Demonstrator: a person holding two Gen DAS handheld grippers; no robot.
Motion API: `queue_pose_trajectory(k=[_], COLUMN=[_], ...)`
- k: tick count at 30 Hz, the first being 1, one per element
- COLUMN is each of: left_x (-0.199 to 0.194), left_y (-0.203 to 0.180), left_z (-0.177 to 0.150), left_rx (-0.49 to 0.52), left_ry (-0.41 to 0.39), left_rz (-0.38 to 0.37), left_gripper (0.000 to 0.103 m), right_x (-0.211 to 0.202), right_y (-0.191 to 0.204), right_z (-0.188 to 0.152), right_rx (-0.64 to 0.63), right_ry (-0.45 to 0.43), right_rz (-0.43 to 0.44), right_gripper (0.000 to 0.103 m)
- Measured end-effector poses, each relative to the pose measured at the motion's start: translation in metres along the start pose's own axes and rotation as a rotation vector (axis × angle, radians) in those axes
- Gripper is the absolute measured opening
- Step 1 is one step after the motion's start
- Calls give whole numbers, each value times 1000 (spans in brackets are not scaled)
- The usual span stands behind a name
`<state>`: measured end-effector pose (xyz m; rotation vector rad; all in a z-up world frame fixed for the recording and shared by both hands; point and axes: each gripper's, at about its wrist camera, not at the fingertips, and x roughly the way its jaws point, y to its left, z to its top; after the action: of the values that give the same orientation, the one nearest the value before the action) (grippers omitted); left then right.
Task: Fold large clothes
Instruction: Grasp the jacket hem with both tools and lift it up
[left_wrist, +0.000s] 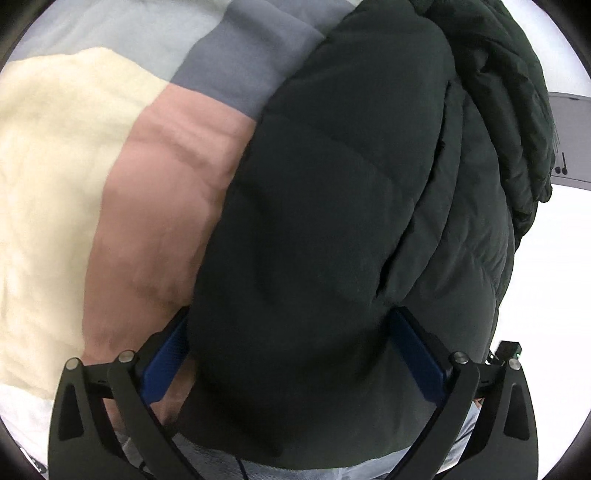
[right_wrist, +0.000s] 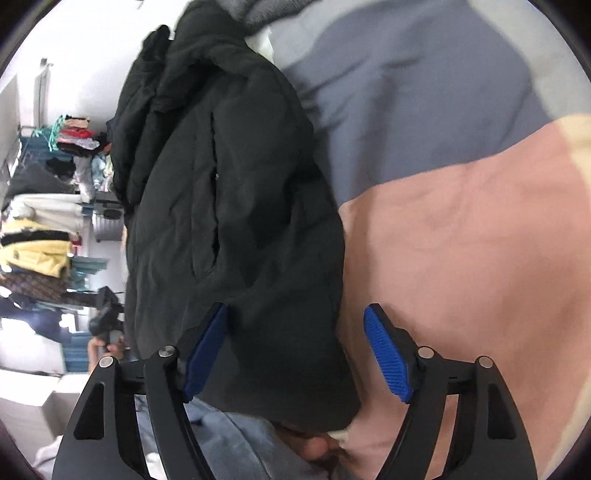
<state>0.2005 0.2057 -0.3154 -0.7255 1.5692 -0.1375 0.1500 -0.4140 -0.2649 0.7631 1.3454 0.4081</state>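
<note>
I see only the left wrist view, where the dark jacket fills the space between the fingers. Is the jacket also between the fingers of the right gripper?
Observer: Partly. The right gripper stands open around the near edge of the dark jacket.
Operator: Do both of its pads touch the jacket?
Observer: No. One blue pad is clear of it, over the pink cover; the other lies against the cloth.
Operator: Is anything beyond the jacket on that side?
Observer: Yes, piles of clothes are stacked in the background, well apart from the jacket.
</note>
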Motion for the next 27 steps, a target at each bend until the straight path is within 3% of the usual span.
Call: queue_pose_trajectory(k=[3, 9, 17, 20, 24, 27], left_x=[3, -4, -6, -12, -21, -26], left_y=[-3, -15, -22, -25, -33, -28], left_z=[-4, -20, -15, -13, -17, -21], left_rx=[34, 135, 151, 169, 206, 198], left_ry=[16, 12, 11, 5, -5, -11], left_rz=[-52, -203, -153, -192, -312, -302], left_gripper=[103, 99, 84, 75, 75, 75], right_x=[2, -8, -7, -18, -20, -6], right_y=[10, 27, 23, 47, 70, 65], right_z=[3, 0, -12, -13, -11, -7], right_rx=[7, -59, -109, -173, -243, -227], right_ry=[20, 20, 72, 57, 50, 66], right_rz=[86, 110, 129, 152, 147, 111], right_gripper=[76, 79, 79, 79, 79, 79])
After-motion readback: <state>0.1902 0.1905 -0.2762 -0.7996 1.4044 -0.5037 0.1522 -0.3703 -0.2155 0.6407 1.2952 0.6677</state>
